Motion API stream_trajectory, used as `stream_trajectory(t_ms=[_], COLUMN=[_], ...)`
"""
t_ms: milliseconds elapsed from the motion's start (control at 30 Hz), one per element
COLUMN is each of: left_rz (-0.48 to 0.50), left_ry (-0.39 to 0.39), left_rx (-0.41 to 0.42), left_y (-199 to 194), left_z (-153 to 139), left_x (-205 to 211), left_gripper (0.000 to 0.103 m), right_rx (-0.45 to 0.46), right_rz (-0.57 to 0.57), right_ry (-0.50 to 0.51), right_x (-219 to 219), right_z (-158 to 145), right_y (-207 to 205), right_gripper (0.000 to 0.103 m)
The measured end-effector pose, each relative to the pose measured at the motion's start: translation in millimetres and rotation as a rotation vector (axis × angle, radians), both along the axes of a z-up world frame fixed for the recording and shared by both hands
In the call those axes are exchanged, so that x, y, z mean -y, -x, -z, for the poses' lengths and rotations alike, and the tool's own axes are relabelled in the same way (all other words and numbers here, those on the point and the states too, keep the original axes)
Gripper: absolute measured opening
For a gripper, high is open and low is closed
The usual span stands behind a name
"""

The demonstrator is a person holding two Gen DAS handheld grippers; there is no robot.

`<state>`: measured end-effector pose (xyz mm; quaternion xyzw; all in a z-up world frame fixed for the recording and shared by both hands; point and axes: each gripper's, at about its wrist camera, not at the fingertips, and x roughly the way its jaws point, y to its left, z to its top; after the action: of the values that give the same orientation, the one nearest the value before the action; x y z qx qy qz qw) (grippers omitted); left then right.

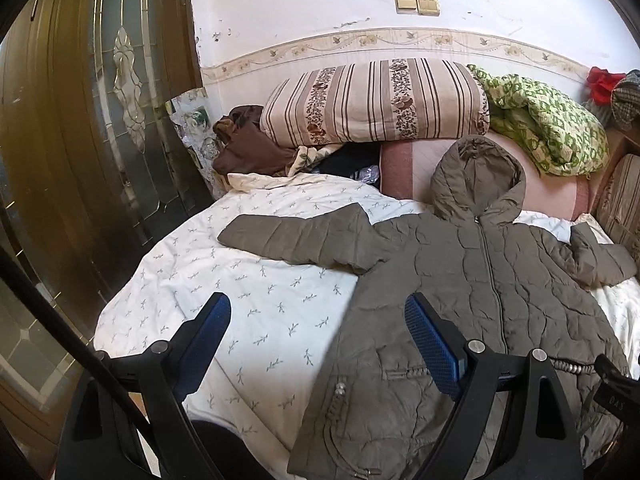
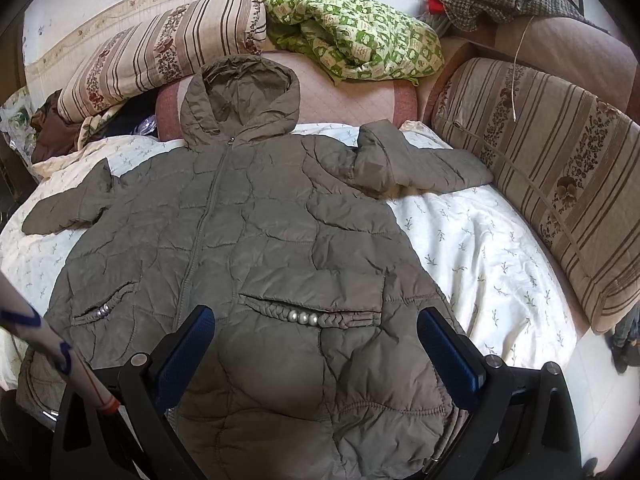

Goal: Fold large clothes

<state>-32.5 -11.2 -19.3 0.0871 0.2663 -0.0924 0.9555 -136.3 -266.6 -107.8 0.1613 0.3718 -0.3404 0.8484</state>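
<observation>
An olive quilted hooded jacket (image 2: 256, 240) lies face up and zipped on a white leaf-print bedcover (image 2: 480, 248), hood toward the wall. It also shows in the left wrist view (image 1: 480, 280). Its left sleeve (image 1: 296, 240) lies stretched out flat; its right sleeve (image 2: 420, 164) is bent back on itself. My left gripper (image 1: 318, 328) is open and empty above the jacket's lower left side. My right gripper (image 2: 316, 340) is open and empty above the jacket's lower front, near the braided pocket (image 2: 312, 316).
A striped floral pillow (image 1: 376, 100), a green patterned blanket (image 1: 548, 124) and a pink bolster (image 2: 360, 96) lie along the wall. A striped cushion (image 2: 552, 176) lines the bed's right side. A wooden glass-panelled door (image 1: 100, 120) stands at the left.
</observation>
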Motion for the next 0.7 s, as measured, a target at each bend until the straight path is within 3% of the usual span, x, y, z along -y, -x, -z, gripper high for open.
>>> stream_trajectory(t_ms=[333, 700], left_rz=[-0.051, -0.072], left_ry=[-0.041, -0.034], left_rx=[-0.106, -0.23], left_y=[-22.4, -42.0], left_z=[20.4, 48.2], left_x=[-3.0, -17.7], left_gripper=[0.088, 0.088], right_rx=[-0.033, -0.065], right_rz=[-0.007, -0.042], right_ry=[-0.01, -0.019], right_x=[-4.2, -14.3], right_z=[9.3, 18.3], right_y=[-4.1, -14.8], right_gripper=[0.103, 0.103])
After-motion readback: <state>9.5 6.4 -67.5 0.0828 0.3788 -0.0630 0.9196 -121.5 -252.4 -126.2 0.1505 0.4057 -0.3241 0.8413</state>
